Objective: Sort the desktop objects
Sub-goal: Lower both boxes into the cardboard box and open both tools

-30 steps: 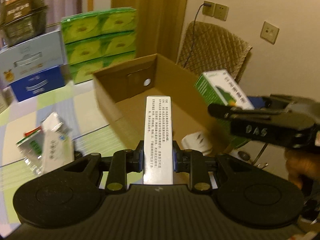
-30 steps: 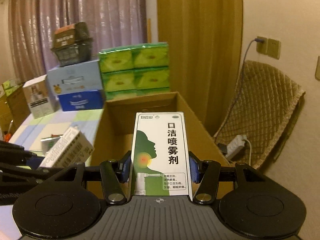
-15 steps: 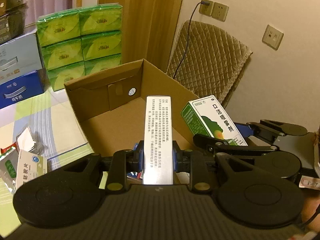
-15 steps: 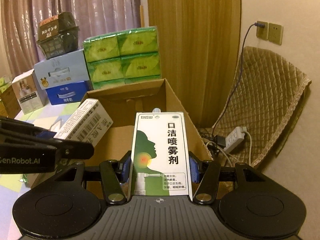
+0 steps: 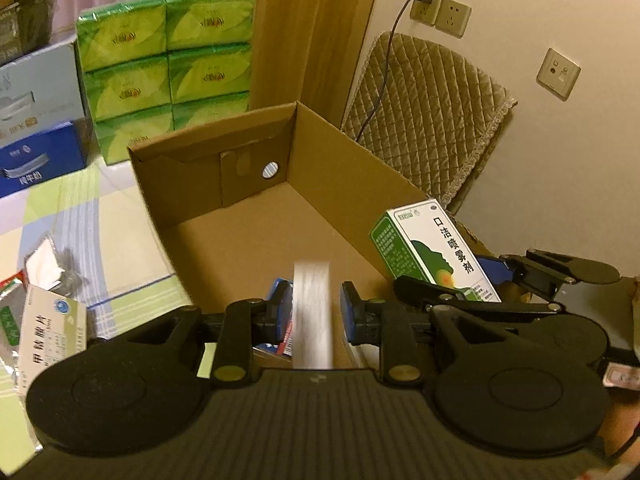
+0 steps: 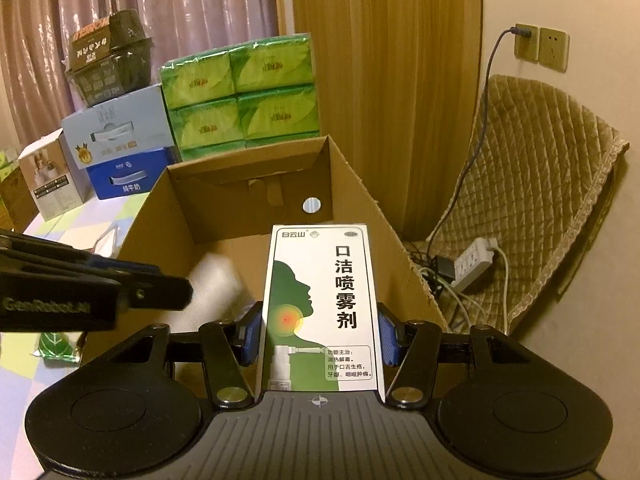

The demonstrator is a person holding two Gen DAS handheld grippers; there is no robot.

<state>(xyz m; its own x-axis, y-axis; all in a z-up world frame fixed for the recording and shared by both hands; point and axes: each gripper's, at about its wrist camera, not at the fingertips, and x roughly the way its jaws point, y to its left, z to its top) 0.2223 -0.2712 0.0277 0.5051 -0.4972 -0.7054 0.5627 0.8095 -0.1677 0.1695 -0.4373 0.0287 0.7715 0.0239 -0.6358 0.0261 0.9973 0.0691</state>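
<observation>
While left gripper (image 5: 312, 312) jaws spread around blurred white box (image 5: 312, 312), right gripper (image 6: 320, 334) pinches spray box (image 6: 320, 308).

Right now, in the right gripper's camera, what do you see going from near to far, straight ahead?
Right gripper → green and white spray box → cardboard box → stack of green tissue packs → curtain.

Left gripper (image 5: 313, 312) agape; right gripper (image 6: 320, 336) — clamped
</observation>
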